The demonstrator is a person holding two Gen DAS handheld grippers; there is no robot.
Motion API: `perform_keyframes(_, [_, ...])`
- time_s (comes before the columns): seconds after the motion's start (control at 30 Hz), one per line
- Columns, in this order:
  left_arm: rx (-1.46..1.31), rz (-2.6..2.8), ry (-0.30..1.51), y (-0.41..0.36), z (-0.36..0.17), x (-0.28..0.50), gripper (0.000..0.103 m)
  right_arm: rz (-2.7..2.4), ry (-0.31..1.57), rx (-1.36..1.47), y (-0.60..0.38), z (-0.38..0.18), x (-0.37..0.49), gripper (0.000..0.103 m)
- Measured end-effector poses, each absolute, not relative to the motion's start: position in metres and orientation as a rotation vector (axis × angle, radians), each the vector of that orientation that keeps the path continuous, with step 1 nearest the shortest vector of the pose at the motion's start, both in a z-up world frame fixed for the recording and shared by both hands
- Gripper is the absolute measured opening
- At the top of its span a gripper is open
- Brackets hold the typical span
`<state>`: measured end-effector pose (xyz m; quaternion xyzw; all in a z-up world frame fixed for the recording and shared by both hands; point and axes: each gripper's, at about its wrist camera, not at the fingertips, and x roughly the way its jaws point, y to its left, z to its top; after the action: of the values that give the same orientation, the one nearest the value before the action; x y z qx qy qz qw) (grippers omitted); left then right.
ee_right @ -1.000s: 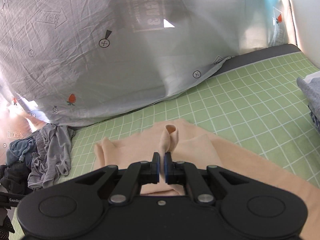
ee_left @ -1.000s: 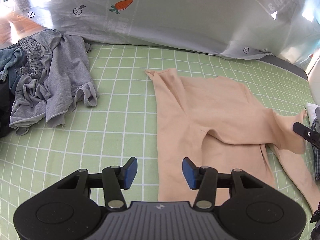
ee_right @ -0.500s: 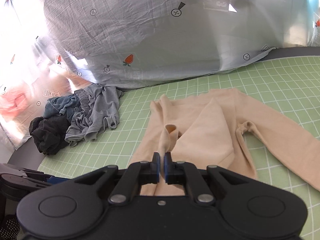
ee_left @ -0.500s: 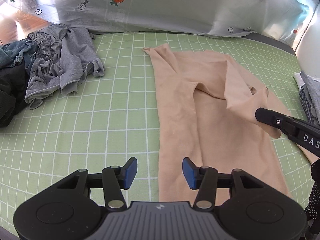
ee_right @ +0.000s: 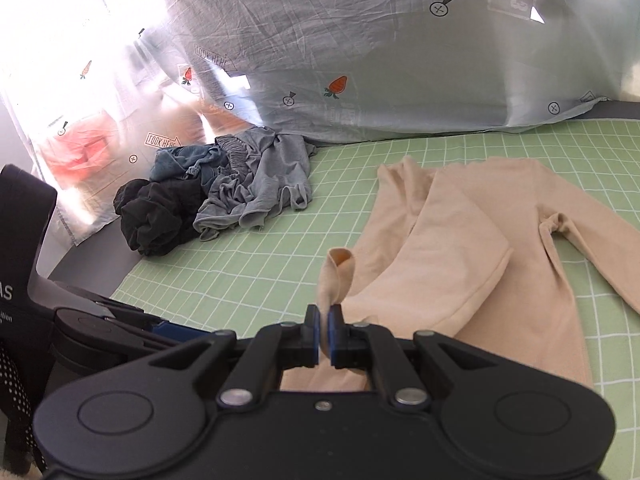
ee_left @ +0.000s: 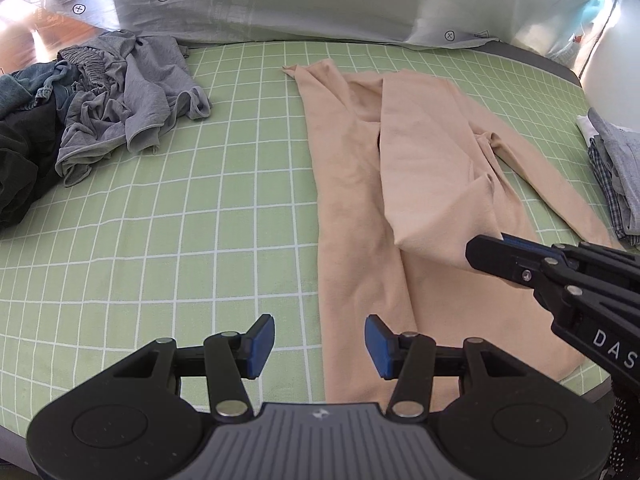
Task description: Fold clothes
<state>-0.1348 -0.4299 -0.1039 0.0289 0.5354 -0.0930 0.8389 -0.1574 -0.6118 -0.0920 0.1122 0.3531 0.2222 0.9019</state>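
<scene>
A beige long-sleeved top (ee_left: 360, 184) (ee_right: 500, 240) lies spread on the green checked mat (ee_left: 200, 200). One sleeve (ee_left: 420, 168) is folded over the body toward the near edge. My right gripper (ee_right: 323, 336) is shut on that sleeve's cuff (ee_right: 338, 276), which sticks up above the jaws; in the left wrist view it (ee_left: 476, 254) comes in from the right over the top. The other sleeve (ee_left: 560, 196) lies out to the right. My left gripper (ee_left: 320, 342) is open, low over the top's near left edge, with nothing between its fingers.
A heap of grey, blue and black clothes (ee_left: 100, 96) (ee_right: 216, 196) lies at the mat's far left. Folded checked and grey garments (ee_left: 616, 176) are stacked at the right edge. A pale printed sheet (ee_left: 320, 0) hangs behind the mat.
My right gripper has drawn the sleeve across the top's body toward the near edge, so it now lies folded lengthwise. The left gripper has stayed open and pulled back a little.
</scene>
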Motion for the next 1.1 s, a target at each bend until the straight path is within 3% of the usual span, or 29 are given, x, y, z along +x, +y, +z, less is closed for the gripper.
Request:
perform_keyframes(0.73, [0.084, -0.216, 1.201, -0.434, -0.123, -0.160, 0.052, 0.453, 0.907, 0.235, -0.595, -0.129, -0.177, 0.007])
perform_keyframes(1.0, [0.089, -0.226, 1.214, -0.437, -0.125, -0.162, 0.052, 0.404, 0.902, 0.239, -0.601, -0.128, -0.180, 0.028])
perform_keyframes(1.1, [0.093, -0.229, 1.215, -0.437, -0.125, -0.161, 0.051, 0.386, 0.898, 0.259, -0.605, -0.128, -0.178, 0.030])
